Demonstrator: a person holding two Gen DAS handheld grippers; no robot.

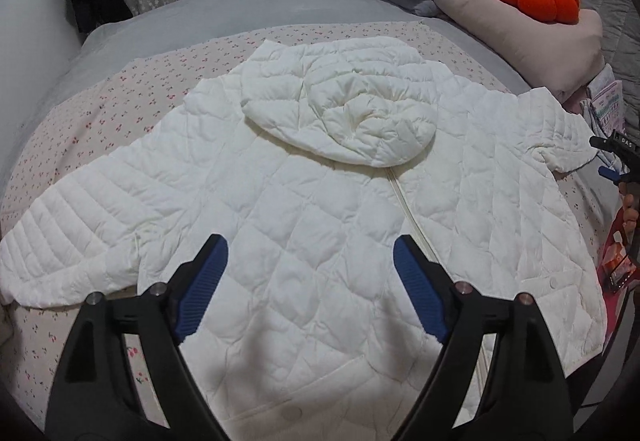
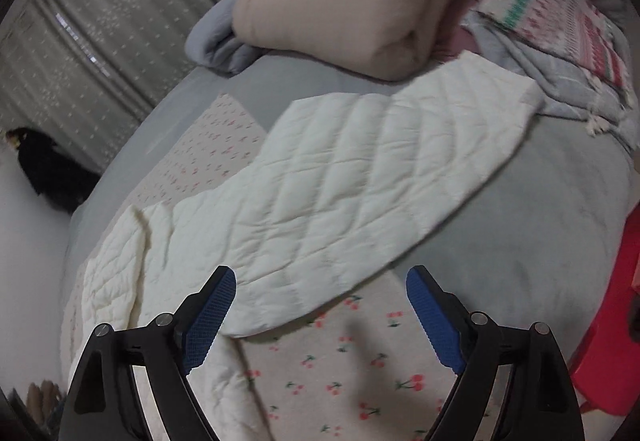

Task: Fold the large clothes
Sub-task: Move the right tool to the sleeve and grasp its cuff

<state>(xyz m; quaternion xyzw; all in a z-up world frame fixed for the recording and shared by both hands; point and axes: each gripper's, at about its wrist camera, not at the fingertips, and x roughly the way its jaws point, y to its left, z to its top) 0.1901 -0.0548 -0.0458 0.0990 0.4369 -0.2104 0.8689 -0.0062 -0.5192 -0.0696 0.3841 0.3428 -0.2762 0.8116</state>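
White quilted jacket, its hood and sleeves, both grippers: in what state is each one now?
White quilted jacket: spread flat on the bed, zipper closed, not folded.
Hood: laid down over the chest.
Sleeve by the pink pillow: stretched out flat.
Other sleeve: stretched out flat.
Left gripper: open, holding nothing.
Right gripper: open, holding nothing.

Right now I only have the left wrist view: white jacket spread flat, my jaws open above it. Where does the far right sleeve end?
Observer: The right sleeve lies flat, its cuff reaching the folded pink blanket.
Operator: Is the right gripper holding it?
Observer: No. The right gripper is open and empty above the sleeve's near edge.
Operator: What is under there?
Observer: The cherry-print sheet, then the grey bedcover under the sleeve's outer half.
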